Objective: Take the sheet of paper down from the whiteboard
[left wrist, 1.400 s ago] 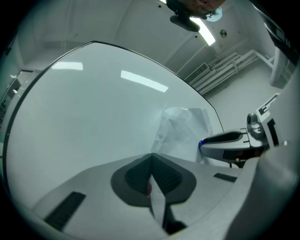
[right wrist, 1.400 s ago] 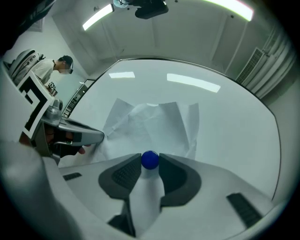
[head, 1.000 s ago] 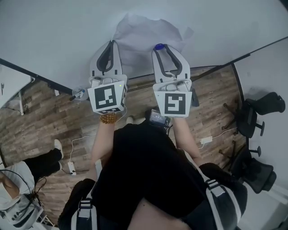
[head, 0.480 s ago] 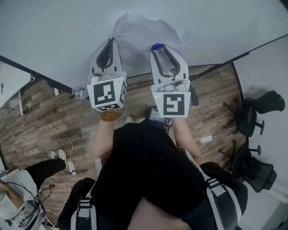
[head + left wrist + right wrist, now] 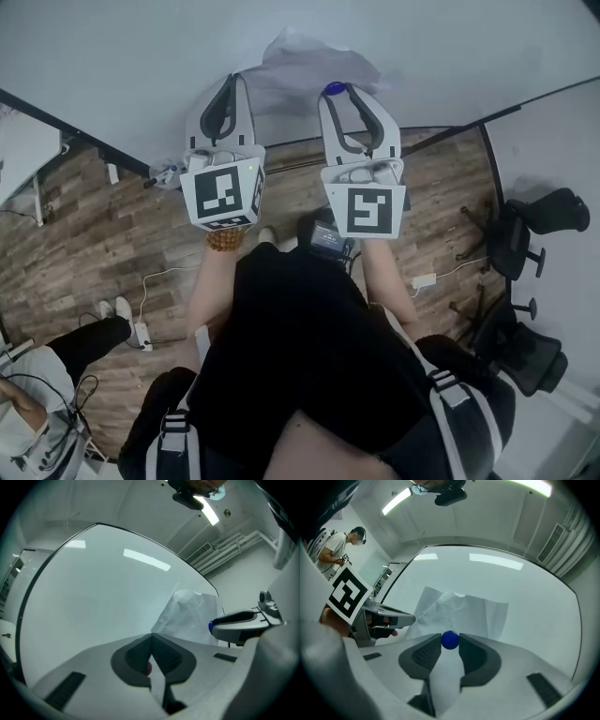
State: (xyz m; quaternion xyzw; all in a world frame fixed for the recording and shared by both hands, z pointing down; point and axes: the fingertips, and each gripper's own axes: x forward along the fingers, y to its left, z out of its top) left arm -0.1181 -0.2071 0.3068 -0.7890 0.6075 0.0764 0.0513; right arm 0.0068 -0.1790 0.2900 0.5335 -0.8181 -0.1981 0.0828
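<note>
A crumpled white sheet of paper hangs against the whiteboard. My right gripper points at the sheet's lower edge and is shut on a blue ball-shaped magnet at its tips. My left gripper is held beside it, left of the sheet, tips touching. A small red piece, partly hidden, sits between its pads behind the tips.
Two black office chairs stand at the right on the wooden floor. A power strip with cables and a small device lie by my feet. A bystander is at the left.
Both grippers and the sheet stand as before. The bystander's legs at the lower left have shifted.
</note>
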